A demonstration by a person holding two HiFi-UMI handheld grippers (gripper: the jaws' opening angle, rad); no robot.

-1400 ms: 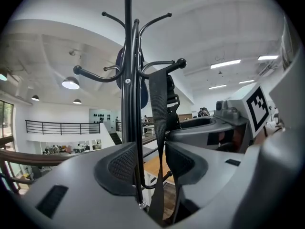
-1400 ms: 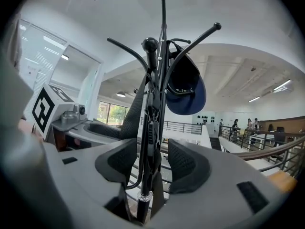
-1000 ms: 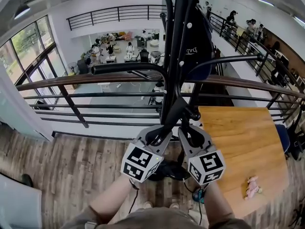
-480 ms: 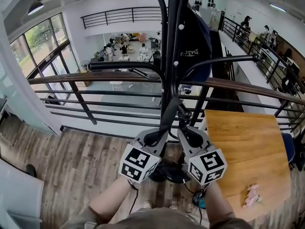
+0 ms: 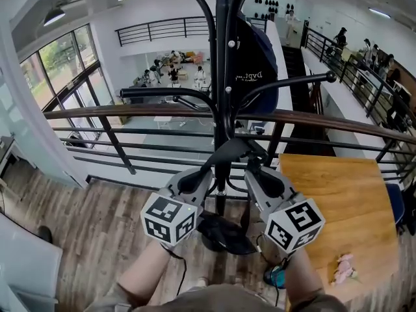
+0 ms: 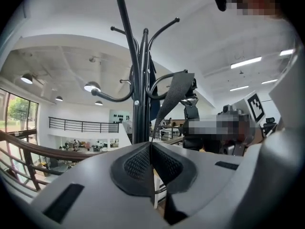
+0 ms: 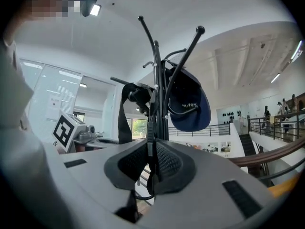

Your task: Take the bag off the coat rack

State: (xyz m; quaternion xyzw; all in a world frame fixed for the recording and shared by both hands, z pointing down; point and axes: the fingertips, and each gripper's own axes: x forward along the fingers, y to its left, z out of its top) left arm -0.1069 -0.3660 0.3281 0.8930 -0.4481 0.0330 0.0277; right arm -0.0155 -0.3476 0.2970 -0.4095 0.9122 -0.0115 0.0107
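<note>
The black coat rack [image 5: 224, 77] stands right in front of me, with a navy cap [image 5: 257, 64] on an upper hook. The bag's black strap [image 5: 231, 149] arches across the pole between my two grippers. My left gripper [image 5: 195, 177] is shut on one side of the strap [image 6: 171, 92], its pads [image 6: 138, 163] pressed together on it. My right gripper [image 5: 261, 174] is shut on the other side of the strap [image 7: 151, 123]. A dark shape that looks like the bag's body [image 5: 224, 233] hangs low between the marker cubes. The rack's foot is hidden.
A wooden table [image 5: 338, 207] stands at my right with a small pink thing [image 5: 344, 268] on it. A wood-topped railing [image 5: 97, 112] runs behind the rack, with a drop to a lower floor beyond. The rack's curved hooks [image 5: 169, 93] reach left and right.
Both grippers have closed on the strap. The left one has drawn left and down, away from the pole, and the strap now stretches as an arch between the two.
</note>
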